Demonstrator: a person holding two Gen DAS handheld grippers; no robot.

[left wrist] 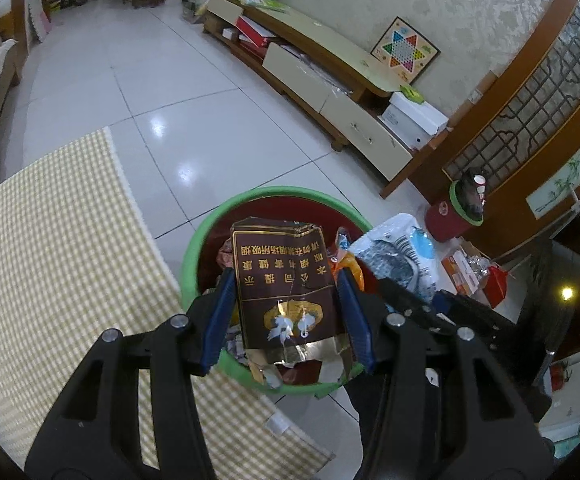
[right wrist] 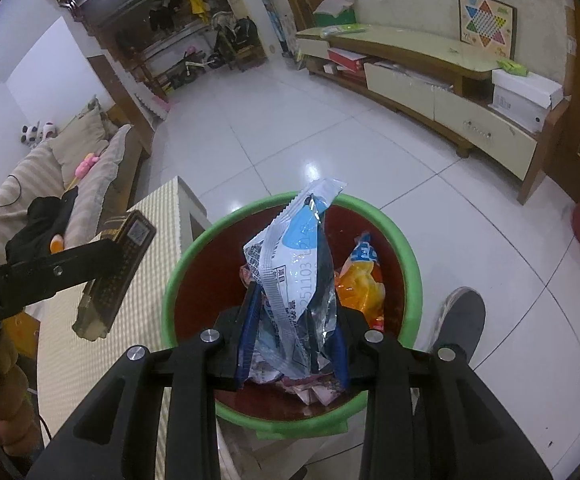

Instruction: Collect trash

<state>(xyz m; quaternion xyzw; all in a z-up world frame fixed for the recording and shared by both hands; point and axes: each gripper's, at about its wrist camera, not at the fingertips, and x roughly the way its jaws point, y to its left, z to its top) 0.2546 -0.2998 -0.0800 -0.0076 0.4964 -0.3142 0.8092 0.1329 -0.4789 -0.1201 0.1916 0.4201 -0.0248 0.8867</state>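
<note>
Glossy foil wrapper (right wrist: 298,276); matt plastic bin (right wrist: 410,264); shiny floor tiles (right wrist: 290,140).

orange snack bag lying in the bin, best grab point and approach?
Take the orange snack bag by its crumpled upper end, the blue-printed tip, which sticks up toward the green rim. Come from above, claw straddling the thin film across its width. The bin wall blocks any side approach, and the lower part is buried among the other trash.

Digits "251103" on the silver wrapper (right wrist: 298,280); "obot.AI" on left gripper (right wrist: 117,264)
</note>
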